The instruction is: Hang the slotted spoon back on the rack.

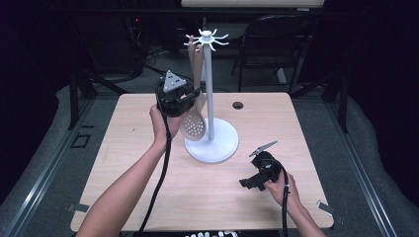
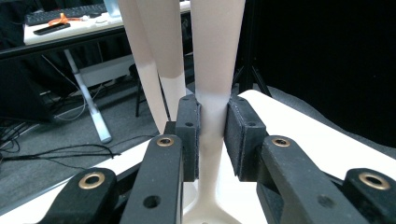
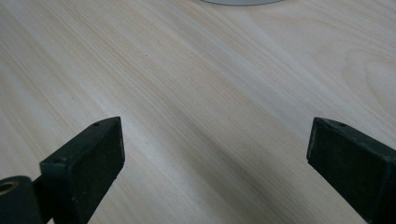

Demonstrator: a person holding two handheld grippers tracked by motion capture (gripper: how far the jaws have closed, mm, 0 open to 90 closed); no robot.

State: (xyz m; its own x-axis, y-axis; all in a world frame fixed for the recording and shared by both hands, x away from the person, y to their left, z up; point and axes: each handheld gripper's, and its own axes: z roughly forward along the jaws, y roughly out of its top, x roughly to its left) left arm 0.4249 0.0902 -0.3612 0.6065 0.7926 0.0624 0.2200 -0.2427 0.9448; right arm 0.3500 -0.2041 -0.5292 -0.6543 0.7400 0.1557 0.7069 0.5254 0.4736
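A white utensil stand (image 1: 208, 89) with hooks at its top rises from a round base (image 1: 217, 145) mid-table. A beige slotted spoon (image 1: 194, 126) hangs beside the pole, handle up toward the hooks. My left gripper (image 1: 194, 95) is shut on that handle, held above the table. In the left gripper view both pads (image 2: 189, 135) press the spoon handle (image 2: 215, 56), and two more pale tapered handles (image 2: 156, 70) hang just behind it. My right gripper (image 1: 248, 183) rests low near the table's front right; its jaws (image 3: 215, 135) stand wide open over bare wood.
The light wooden table (image 1: 148, 177) has a small round grommet hole (image 1: 238, 105) at the back. A black chair (image 1: 276, 44) stands behind the table. The stand's base edge (image 3: 243, 2) lies ahead of the right gripper.
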